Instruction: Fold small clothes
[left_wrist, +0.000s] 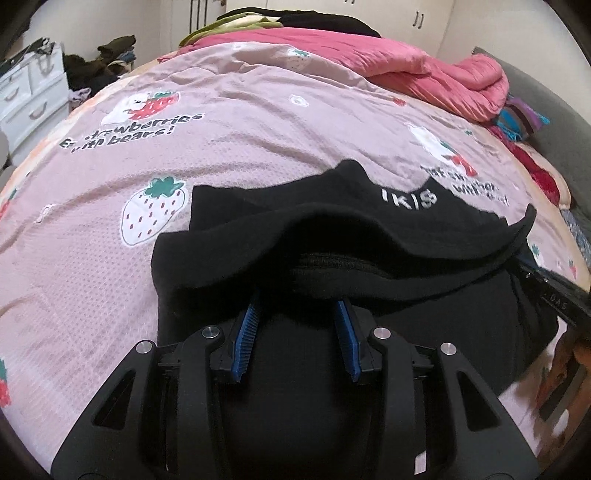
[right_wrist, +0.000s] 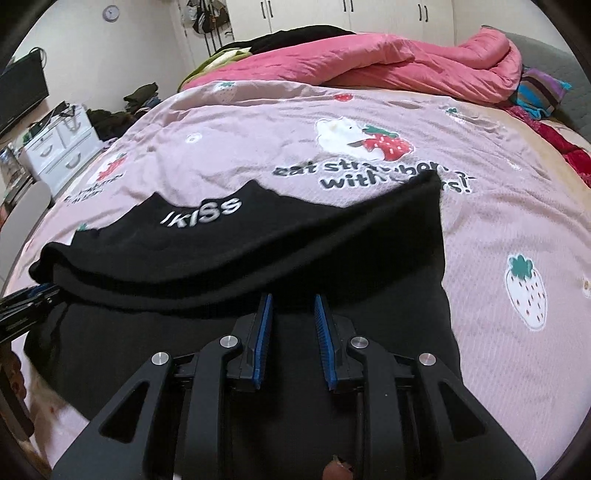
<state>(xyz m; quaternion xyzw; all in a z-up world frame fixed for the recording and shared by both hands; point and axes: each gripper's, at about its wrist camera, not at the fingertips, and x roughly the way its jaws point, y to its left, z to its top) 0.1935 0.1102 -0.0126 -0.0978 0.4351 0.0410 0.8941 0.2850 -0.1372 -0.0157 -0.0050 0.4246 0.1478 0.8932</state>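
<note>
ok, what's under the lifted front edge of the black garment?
Under the black garment's raised flap sits another black layer with a ribbed hem, and the pink strawberry bedsheet around it. The left gripper and right gripper have their fingertips hidden under the flap.

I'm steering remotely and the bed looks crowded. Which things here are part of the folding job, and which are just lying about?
Part of the job:
- black garment with IKISS lettering, partly folded over
- left gripper, jaws apart, tips under the fold
- right gripper, jaws apart, at the fold

Lying about:
- strawberry bedspread (work surface)
- pink quilt
- striped cloth
- white drawers
- dark clothes pile
</note>
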